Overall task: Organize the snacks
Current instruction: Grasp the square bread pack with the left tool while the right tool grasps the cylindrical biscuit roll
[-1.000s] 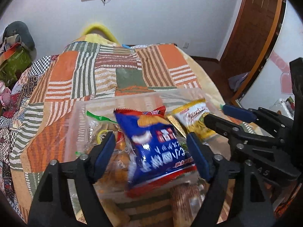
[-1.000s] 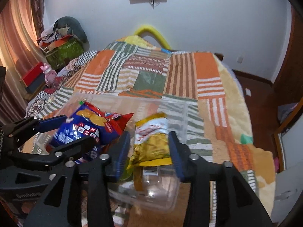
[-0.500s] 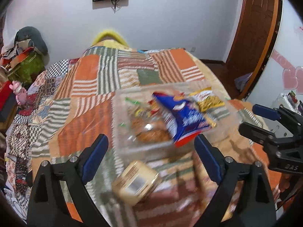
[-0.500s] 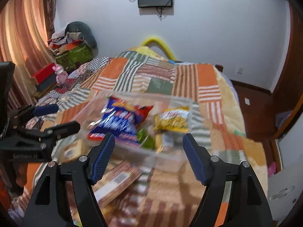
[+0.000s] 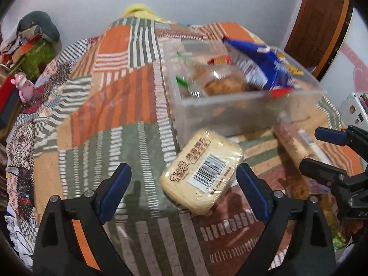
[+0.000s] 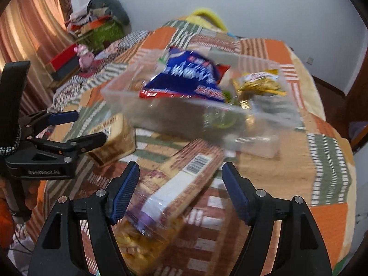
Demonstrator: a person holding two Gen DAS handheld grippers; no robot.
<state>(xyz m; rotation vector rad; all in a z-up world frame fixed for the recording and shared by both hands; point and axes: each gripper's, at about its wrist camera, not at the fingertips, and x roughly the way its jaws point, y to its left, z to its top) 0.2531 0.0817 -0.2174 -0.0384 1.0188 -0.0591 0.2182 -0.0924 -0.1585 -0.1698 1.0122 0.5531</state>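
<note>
A clear plastic bin (image 5: 230,112) (image 6: 174,115) sits on the patchwork bedspread and holds a blue chip bag (image 5: 257,66) (image 6: 186,76), a yellow snack bag (image 6: 260,85) and wrapped pastries (image 5: 220,82). A pale yellow bread pack (image 5: 202,172) (image 6: 115,138) lies in front of the bin. My left gripper (image 5: 184,191) is open, its right finger beside the pack. A long biscuit pack (image 6: 174,191) (image 5: 296,145) lies right of it. My right gripper (image 6: 181,191) is open, straddling the biscuit pack's middle.
The patchwork bedspread (image 5: 110,105) stretches far and left of the bin. A pink toy (image 5: 23,85) and a red box (image 6: 64,62) stand at the bed's left side. A wooden door (image 5: 317,23) is at the right. More yellow snacks (image 6: 135,243) lie near the bed's front edge.
Both grippers have let go of the bags in the bin, pulled back and dropped low. The left now frames the bread pack, the right the biscuit pack.
</note>
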